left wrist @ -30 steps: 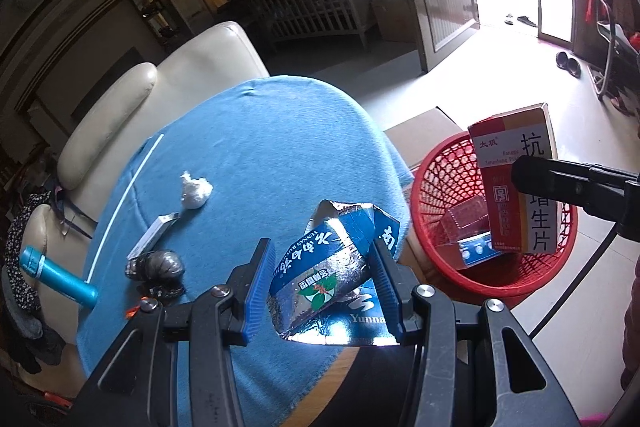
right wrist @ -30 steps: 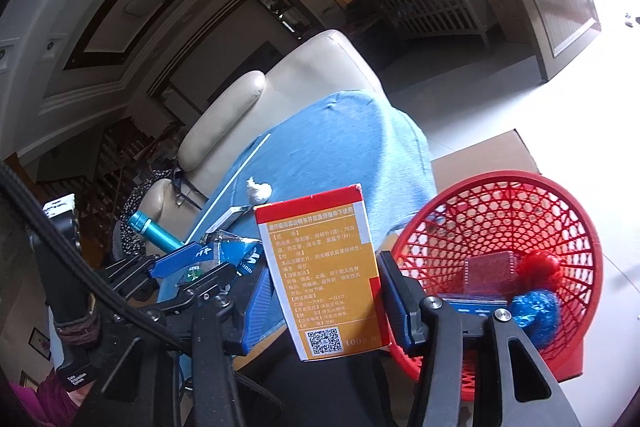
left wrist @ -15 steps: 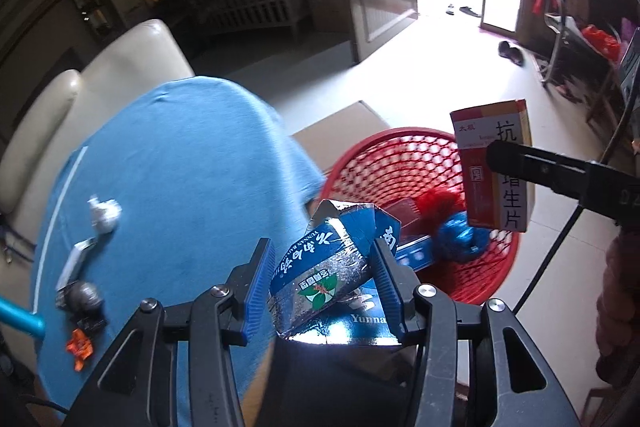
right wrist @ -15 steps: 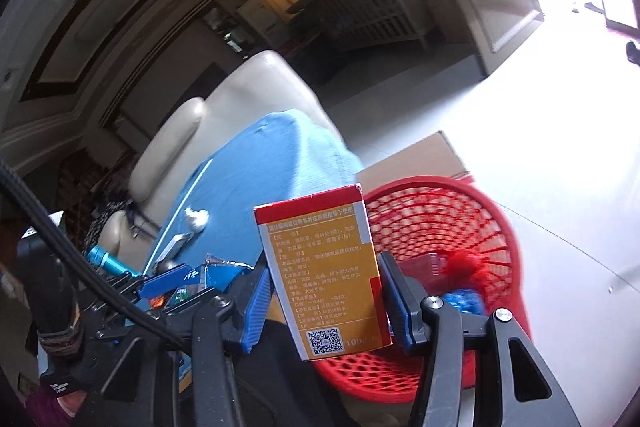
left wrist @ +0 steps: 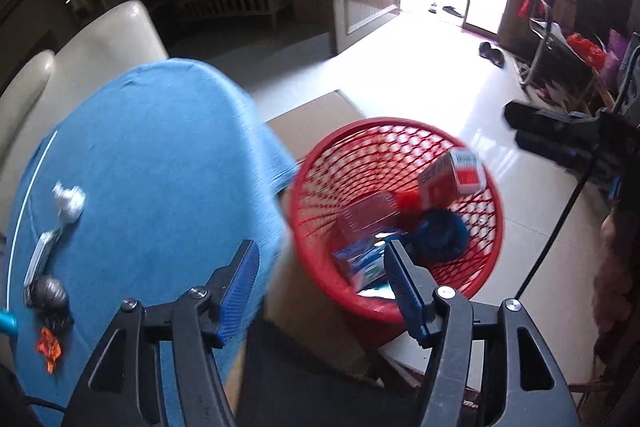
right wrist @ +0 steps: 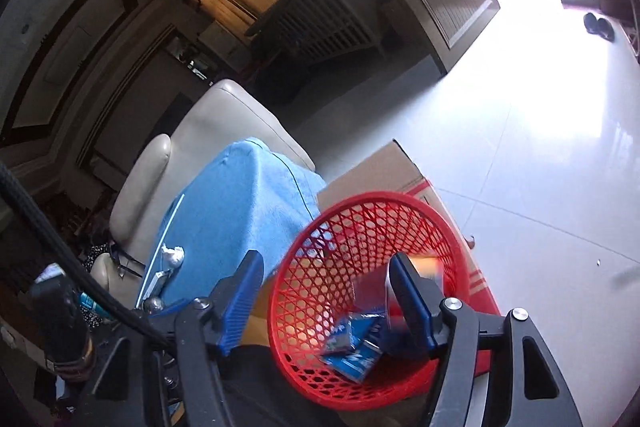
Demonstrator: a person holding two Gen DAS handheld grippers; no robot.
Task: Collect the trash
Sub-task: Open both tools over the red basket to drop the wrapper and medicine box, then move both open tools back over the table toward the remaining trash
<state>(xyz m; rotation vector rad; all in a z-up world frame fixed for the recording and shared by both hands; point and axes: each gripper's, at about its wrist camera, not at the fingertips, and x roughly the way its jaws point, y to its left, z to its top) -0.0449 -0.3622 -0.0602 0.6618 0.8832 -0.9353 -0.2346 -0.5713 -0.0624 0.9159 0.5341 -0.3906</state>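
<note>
Left wrist view: left gripper [left wrist: 320, 273] and right gripper [right wrist: 324, 287], jaws opening, empty, above round red plastic mesh basket [left wrist: 486, 265] holding cartons [left wrist: 454, 177].

Both grips released. Left gripper [left wrist: 322, 281]: a second ago it clamped the blue carton, jaws now opening with nothing between the fingers; carton [left wrist: 362, 263] lies in the red basket [left wrist: 304, 227]. Right gripper [right wrist: 324, 297]: was holding the red-and-orange box, jaws now opening and empty; box [left wrist: 454, 179] is in the basket, tilted against the far wall. Both views have swung off the counter [left wrist: 160, 163] toward the basket, which now sits under the fingers.
</note>
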